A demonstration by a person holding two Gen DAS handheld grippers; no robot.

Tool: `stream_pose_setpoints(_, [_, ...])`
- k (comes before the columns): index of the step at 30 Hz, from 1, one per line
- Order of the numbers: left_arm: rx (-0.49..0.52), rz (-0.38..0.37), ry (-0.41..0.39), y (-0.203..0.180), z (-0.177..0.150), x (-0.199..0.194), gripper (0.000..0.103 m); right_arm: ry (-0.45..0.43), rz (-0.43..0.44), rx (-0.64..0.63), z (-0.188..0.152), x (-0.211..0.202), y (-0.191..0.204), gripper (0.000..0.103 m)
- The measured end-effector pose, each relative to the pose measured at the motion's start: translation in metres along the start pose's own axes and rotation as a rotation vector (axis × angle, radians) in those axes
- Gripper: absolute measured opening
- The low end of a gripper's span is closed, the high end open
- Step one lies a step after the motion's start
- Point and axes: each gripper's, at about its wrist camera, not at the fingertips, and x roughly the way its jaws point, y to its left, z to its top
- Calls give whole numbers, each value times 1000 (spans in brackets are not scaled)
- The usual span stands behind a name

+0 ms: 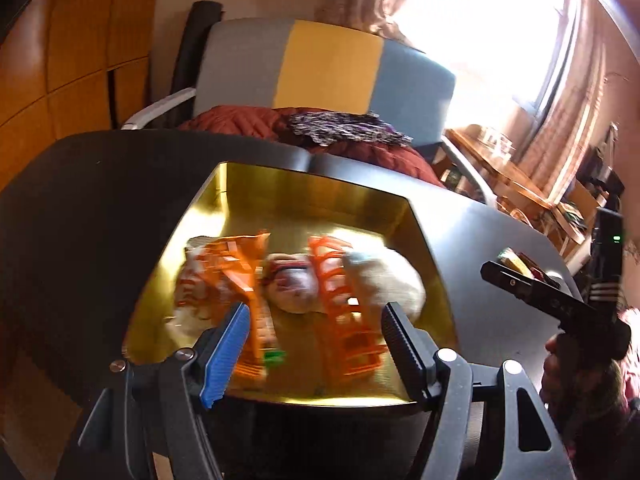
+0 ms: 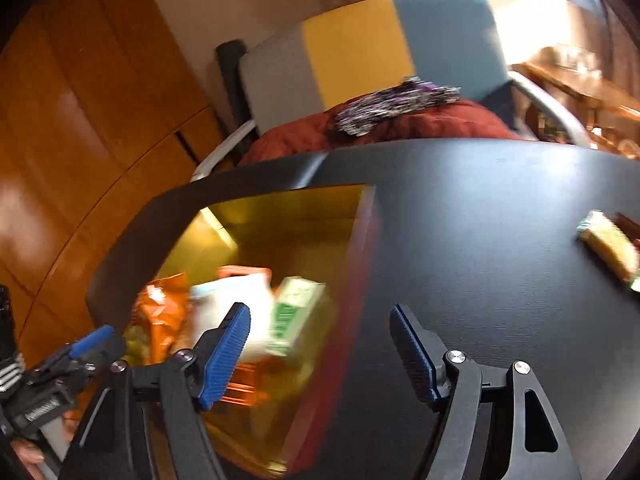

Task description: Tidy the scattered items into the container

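- Jaws of both the left gripper (image 1: 316,340) and right gripper (image 2: 320,344) stand apart, nothing between them.
- Container (image 1: 436,272) already holds orange packets (image 1: 232,272); a yellowish packet (image 2: 608,244), blurred, lies well apart on the table (image 2: 480,220).
- Approach it low, straddling its narrow side.

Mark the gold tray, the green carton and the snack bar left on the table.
Gold tray (image 1: 320,196): left wrist view, far inner wall.
Green carton (image 2: 298,314): right wrist view, front face.
Snack bar (image 2: 608,246): right wrist view, wrapper middle.
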Motion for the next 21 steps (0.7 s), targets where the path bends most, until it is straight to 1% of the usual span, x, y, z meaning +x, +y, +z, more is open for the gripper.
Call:
stream_pose_setpoints(3, [53, -43, 22, -26, 2, 7, 70, -7, -128, 63, 4, -5, -60, 74])
stream_pose_setpoints(5, [91, -71, 35, -43, 3, 11, 70, -12, -216, 67, 10, -8, -95, 74])
stream_pose_setpoints(9, [153, -129, 74, -77, 3, 23, 70, -6, -323, 84, 34, -8, -155, 74])
stream_pose_setpoints(12, [208, -160, 108, -101, -2, 31, 70, 3, -359, 93, 54, -3, -187, 74])
stream_pose_setpoints(15, [250, -187, 144, -119, -6, 40, 70, 20, -382, 97, 70, 10, -209, 74])
stream_pose_setpoints(19, [276, -203, 182, -134, -11, 51, 70, 59, -400, 111, 79, 30, -228, 74])
stream_pose_setpoints(21, [284, -210, 190, -140, -11, 54, 70, 90, -413, 121, 77, 40, -232, 73])
